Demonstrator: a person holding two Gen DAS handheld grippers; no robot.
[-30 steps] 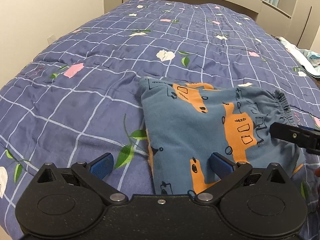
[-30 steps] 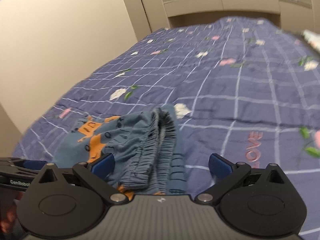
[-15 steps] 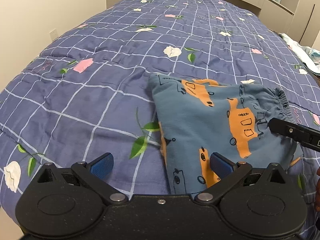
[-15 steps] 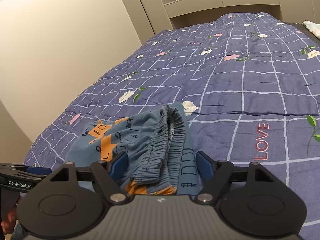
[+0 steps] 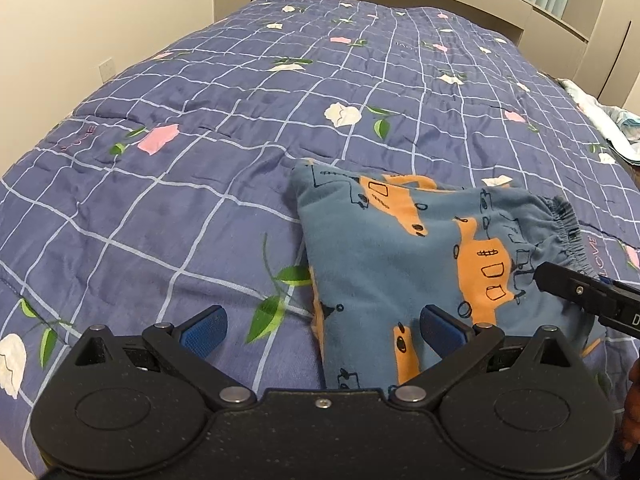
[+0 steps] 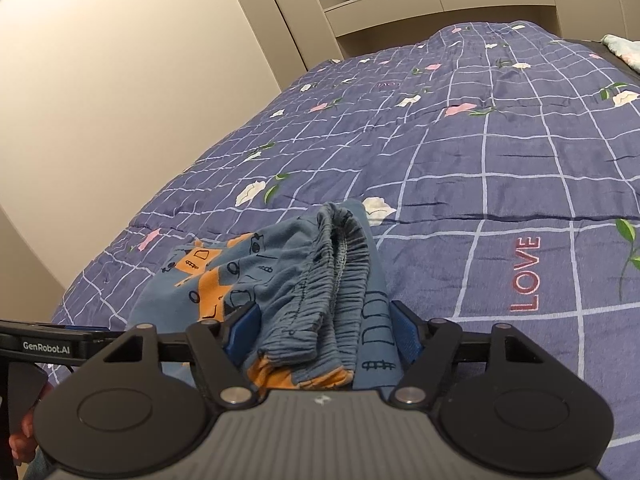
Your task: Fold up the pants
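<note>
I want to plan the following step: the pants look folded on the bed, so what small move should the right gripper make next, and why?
Probably finish closing the right gripper on the elastic waistband. Its jaws have just been closing and the bunched waistband of the pants sits between the pads, which look close to the cloth. The left gripper is open over the fold edge, holding nothing.

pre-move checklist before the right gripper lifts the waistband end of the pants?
1. Right gripper straddles the gathered waistband: ok; its jaws have just been closing with the fabric between them.
2. Blue fingers pressing firmly on the cloth: cannot tell.
3. Left gripper open, holding nothing: ok; one finger over the pants, the other over the quilt.
4. Pants folded into a compact stack: ok.
5. All layers caught in the grasp: cannot tell.
</note>
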